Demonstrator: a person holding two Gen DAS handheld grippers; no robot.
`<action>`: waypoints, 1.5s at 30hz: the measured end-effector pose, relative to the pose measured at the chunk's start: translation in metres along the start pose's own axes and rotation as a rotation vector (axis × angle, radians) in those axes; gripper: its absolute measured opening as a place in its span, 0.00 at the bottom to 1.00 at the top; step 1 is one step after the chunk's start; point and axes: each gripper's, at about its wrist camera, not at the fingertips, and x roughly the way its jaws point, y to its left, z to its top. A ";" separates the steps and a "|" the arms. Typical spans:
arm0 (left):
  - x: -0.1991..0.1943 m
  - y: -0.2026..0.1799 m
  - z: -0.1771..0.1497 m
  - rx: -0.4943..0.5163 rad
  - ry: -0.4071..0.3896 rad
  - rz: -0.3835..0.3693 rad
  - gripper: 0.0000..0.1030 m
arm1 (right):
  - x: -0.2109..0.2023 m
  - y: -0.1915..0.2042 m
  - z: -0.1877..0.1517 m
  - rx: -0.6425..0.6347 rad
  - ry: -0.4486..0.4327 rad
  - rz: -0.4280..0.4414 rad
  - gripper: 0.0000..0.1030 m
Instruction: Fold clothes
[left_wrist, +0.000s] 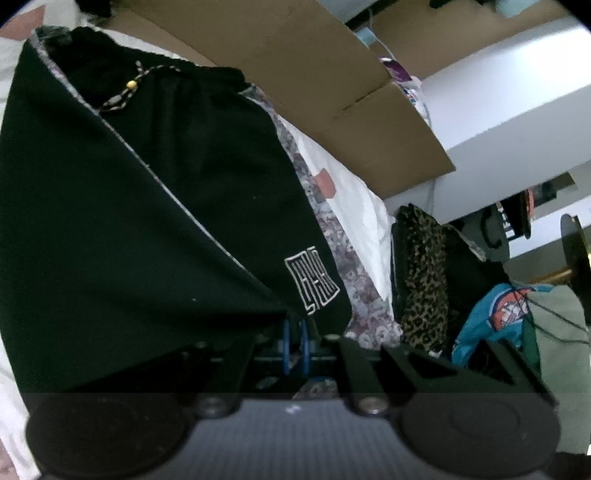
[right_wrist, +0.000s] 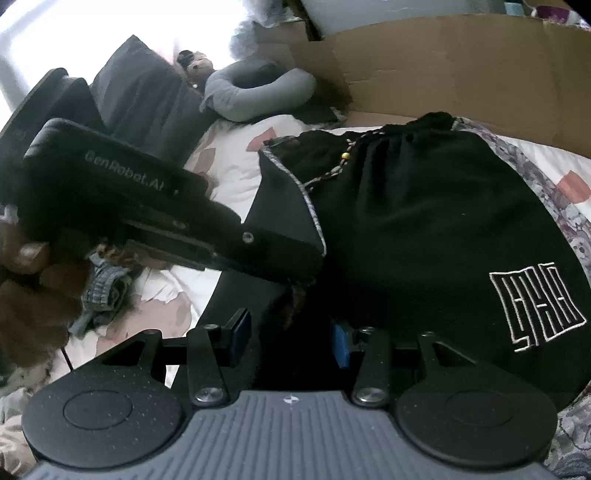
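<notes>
1. I count one pair of black shorts (right_wrist: 424, 221) with one white logo (right_wrist: 537, 306) and one beaded cord (right_wrist: 332, 173); it lies on the bed sheet (right_wrist: 236, 173), with one side folded over.
2. I have two grippers; my left gripper (left_wrist: 294, 339) has its blue pads pinched tight on a corner of the shorts; my right gripper (right_wrist: 291, 336) has its jaws half open, and black cloth sits between them, but I cannot tell if the pads press on it.
3. A hand (right_wrist: 26, 280) holds the left gripper; only a few fingers show at the picture's edge.
4. The lower part of the shorts is hidden behind my right gripper; the logo's letters are too hard to read.
5. Around me I see one big cardboard box (right_wrist: 461, 74), one grey neck pillow (right_wrist: 258, 92), one dark cushion (right_wrist: 147, 92), one leopard cloth (left_wrist: 424, 277) and one blue shirt (left_wrist: 487, 317).
</notes>
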 end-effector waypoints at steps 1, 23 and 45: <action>0.001 0.000 0.000 -0.002 0.004 0.000 0.07 | -0.001 -0.002 0.001 0.011 -0.004 0.001 0.50; 0.007 -0.026 0.001 0.073 -0.004 0.038 0.61 | -0.024 -0.051 -0.005 0.149 -0.072 -0.096 0.01; -0.001 0.010 -0.029 0.116 0.065 0.289 0.70 | -0.081 -0.114 -0.019 0.322 -0.116 -0.278 0.01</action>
